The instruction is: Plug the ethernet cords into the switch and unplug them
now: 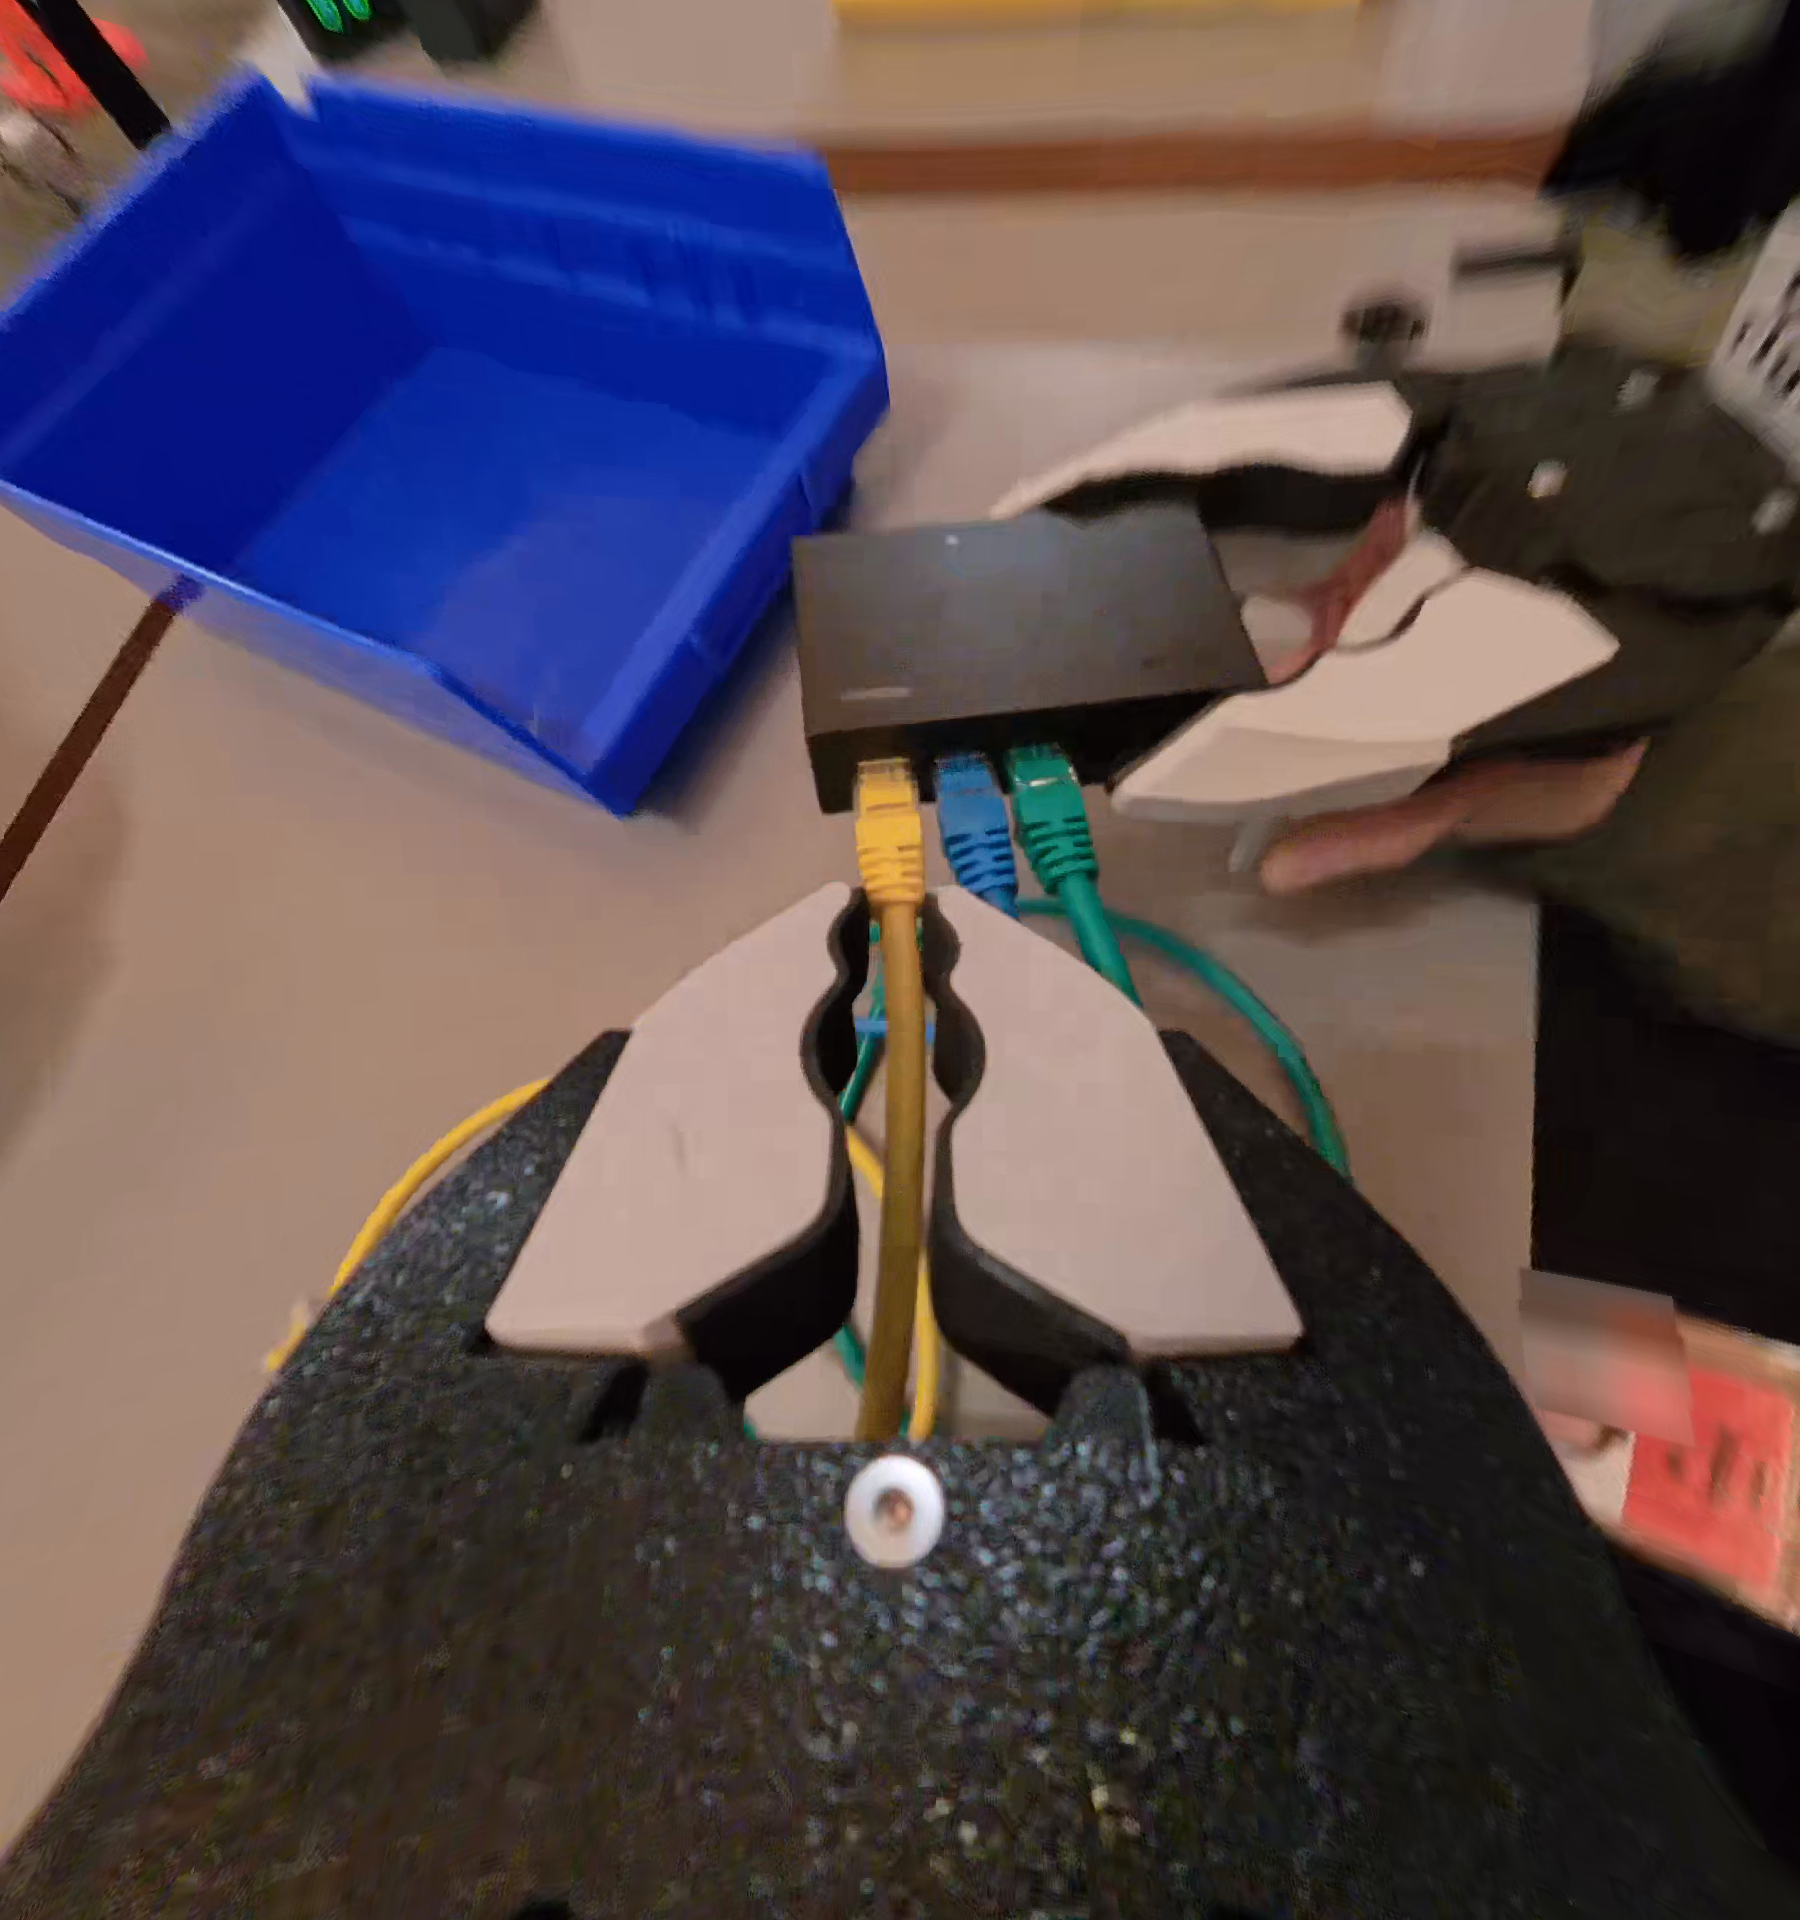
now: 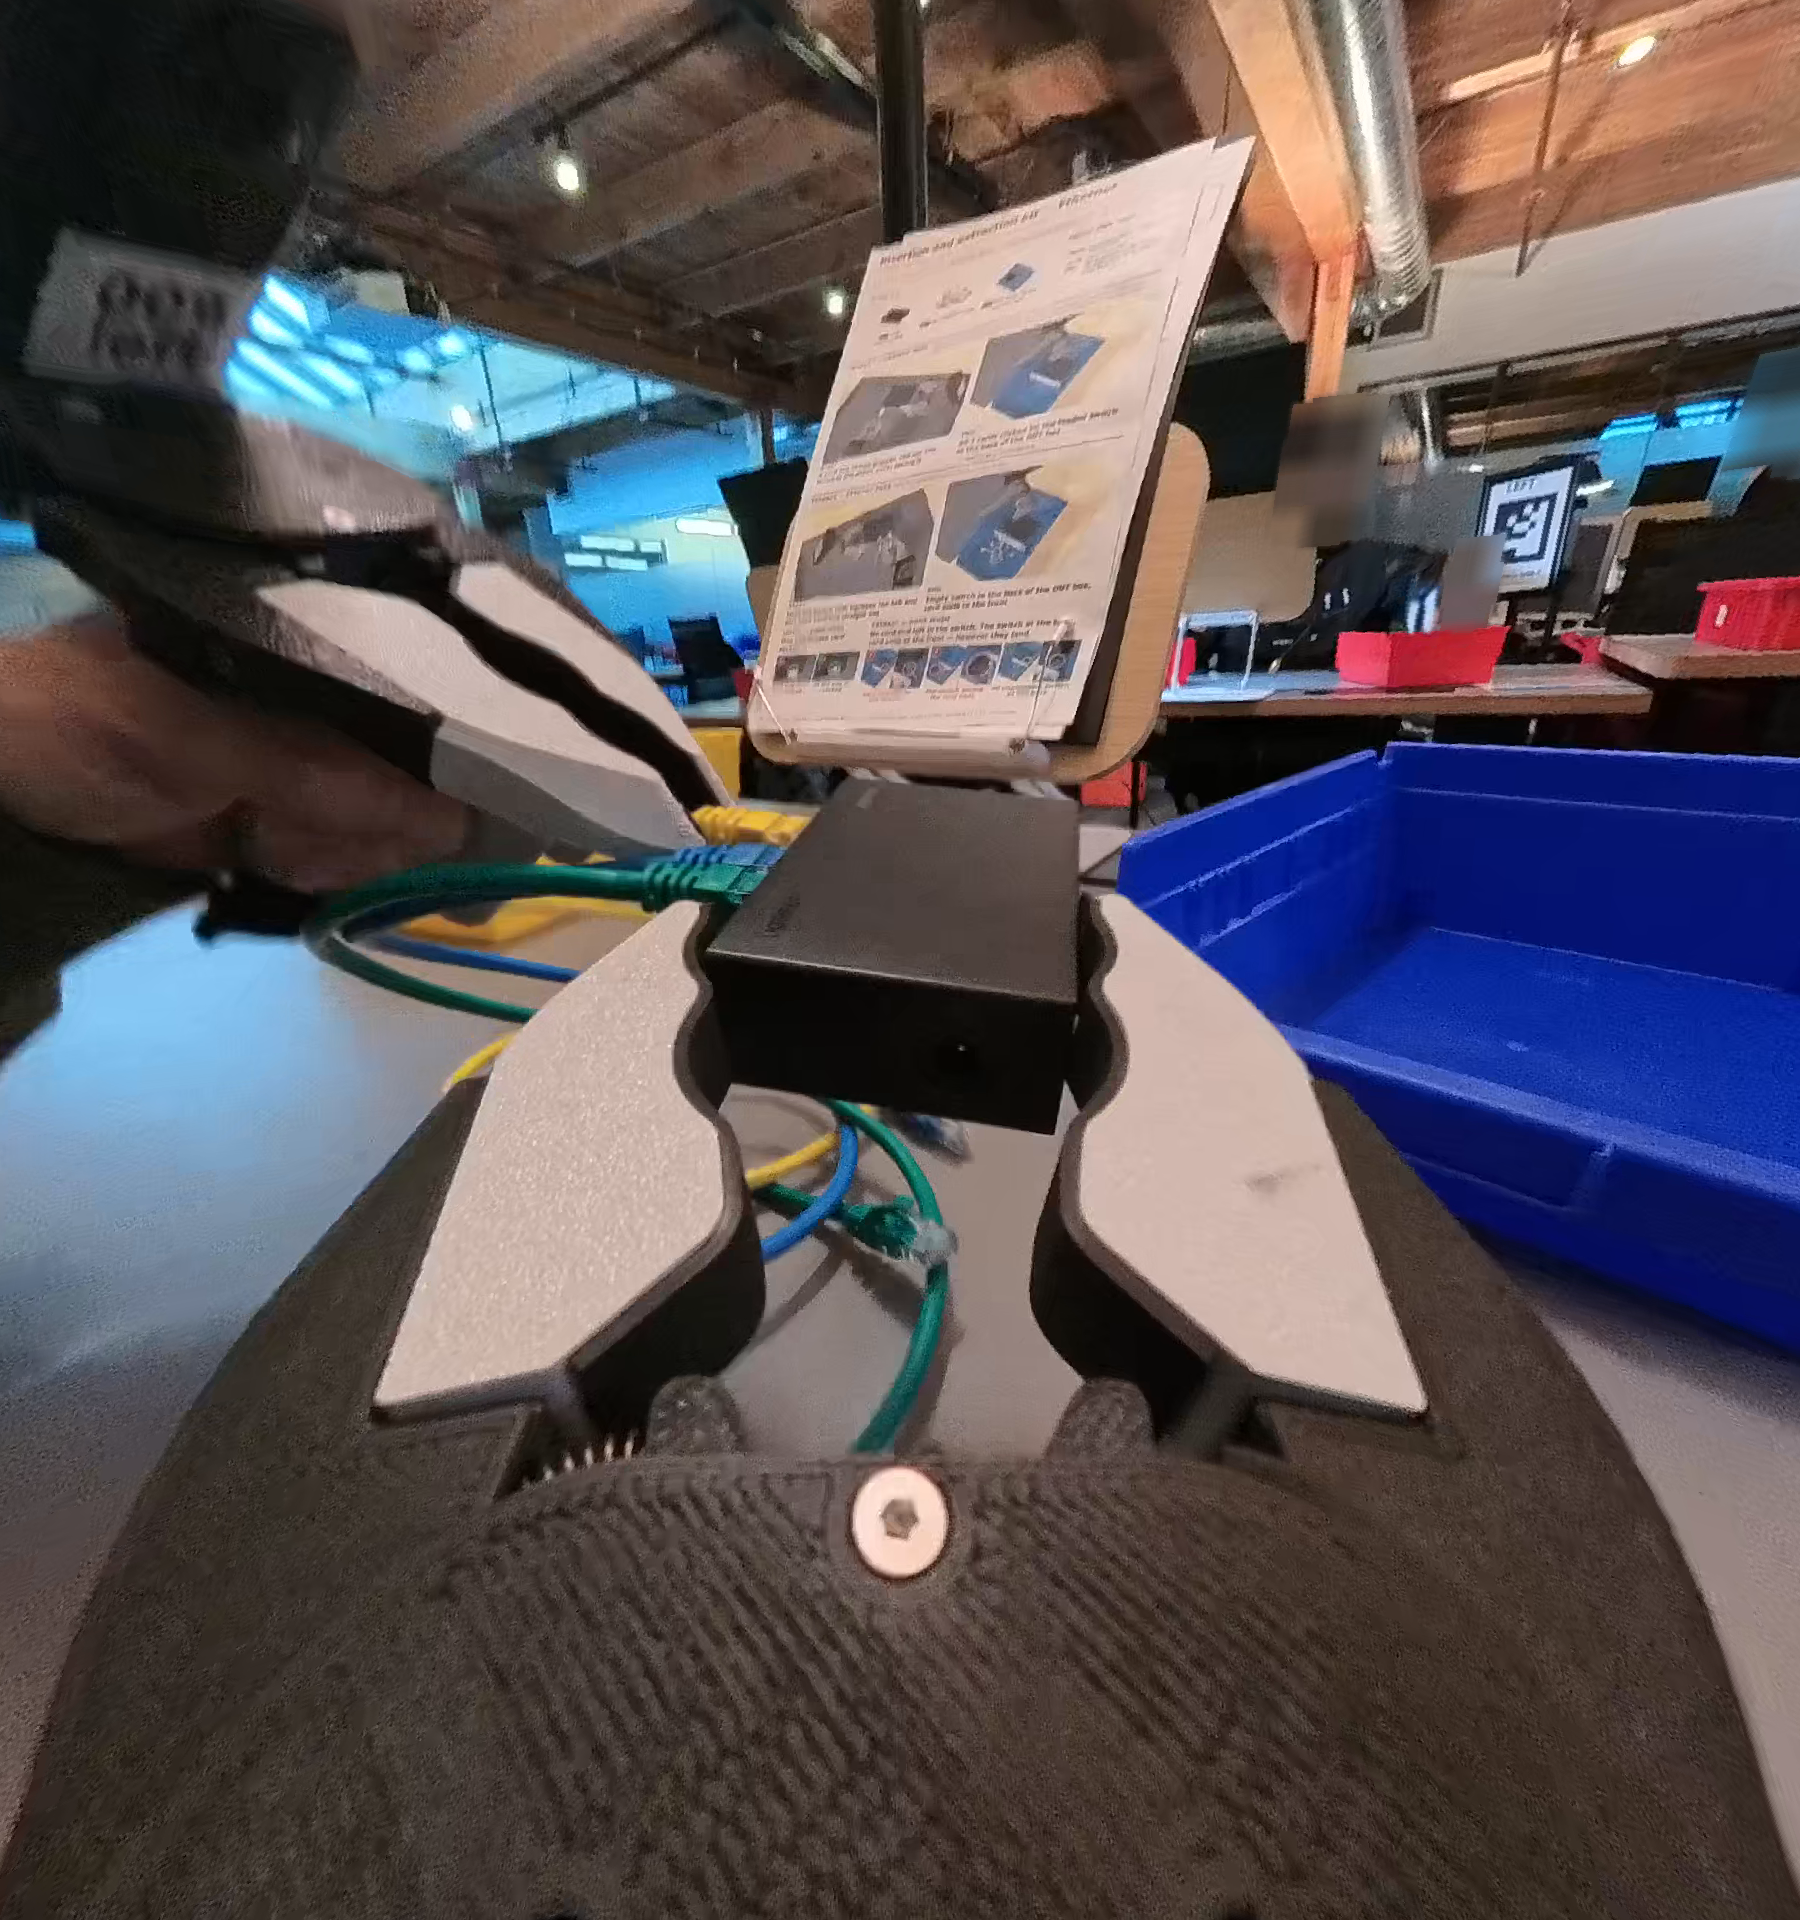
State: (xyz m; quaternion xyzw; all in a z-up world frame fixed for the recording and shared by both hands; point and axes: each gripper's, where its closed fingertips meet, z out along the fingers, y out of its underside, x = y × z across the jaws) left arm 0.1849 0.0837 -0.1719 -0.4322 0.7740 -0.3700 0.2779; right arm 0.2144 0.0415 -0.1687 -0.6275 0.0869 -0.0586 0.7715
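The small black plastic switch box (image 2: 906, 935) sits at twelve o'clock, pinched by the right gripper (image 2: 891, 977). The left gripper (image 1: 891, 925) has its fingers closed on the yellow ethernet cord (image 1: 901, 1091); tugging the cord without releasing its latch may drag the switch loose.

my switch (image 2: 906, 925) looks matte black plastic, the bin (image 1: 376, 416) glossy blue plastic, and my gripper bodies are rough and grainy
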